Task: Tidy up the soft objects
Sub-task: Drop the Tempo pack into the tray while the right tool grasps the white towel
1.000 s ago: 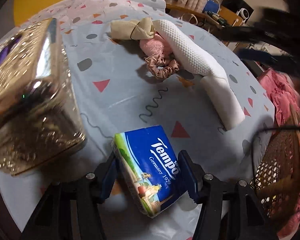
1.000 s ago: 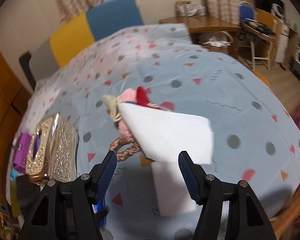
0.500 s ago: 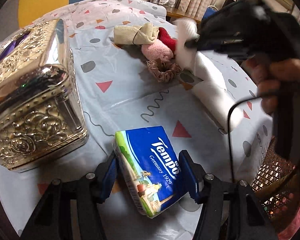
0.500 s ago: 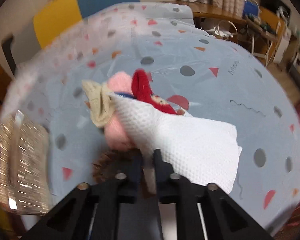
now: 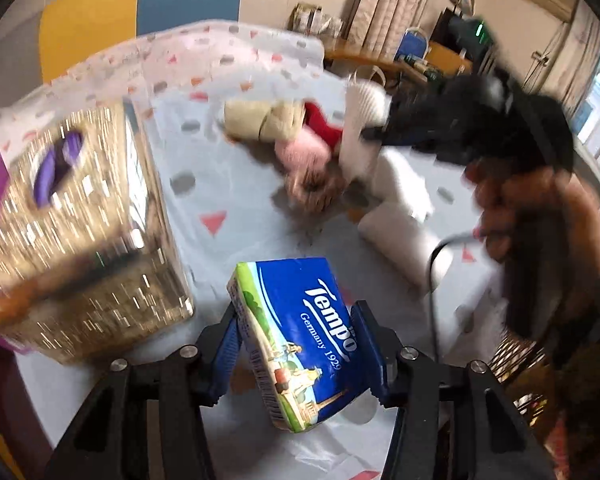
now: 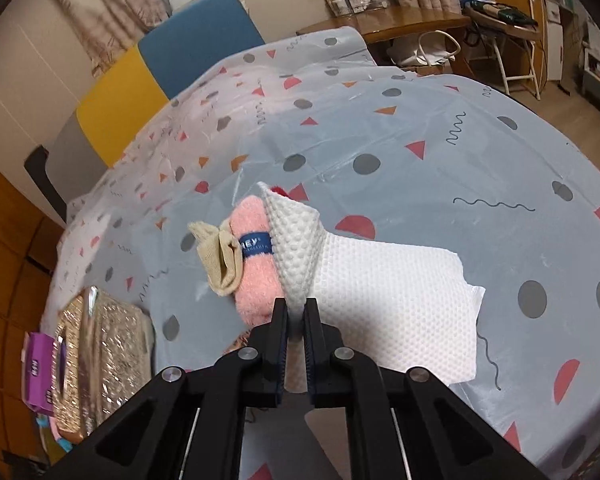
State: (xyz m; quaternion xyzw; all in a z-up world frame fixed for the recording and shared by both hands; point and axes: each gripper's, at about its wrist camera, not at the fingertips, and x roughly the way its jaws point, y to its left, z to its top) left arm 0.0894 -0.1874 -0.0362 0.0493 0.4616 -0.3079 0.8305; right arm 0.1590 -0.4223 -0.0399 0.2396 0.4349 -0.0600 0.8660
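blue tissue pack (image 5: 300, 336) sits pinched in my left tongs (image 5: 296, 344), which just tightened; my right tongs (image 6: 296, 320) clamp the white cloth (image 6: 380, 292) beside the pink sock (image 6: 256, 276).

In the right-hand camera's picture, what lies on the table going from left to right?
Purple packet → shiny gold embossed box → beige sock → fluffy pink towel roll → white dimpled paper towel, pinched by the right gripper.
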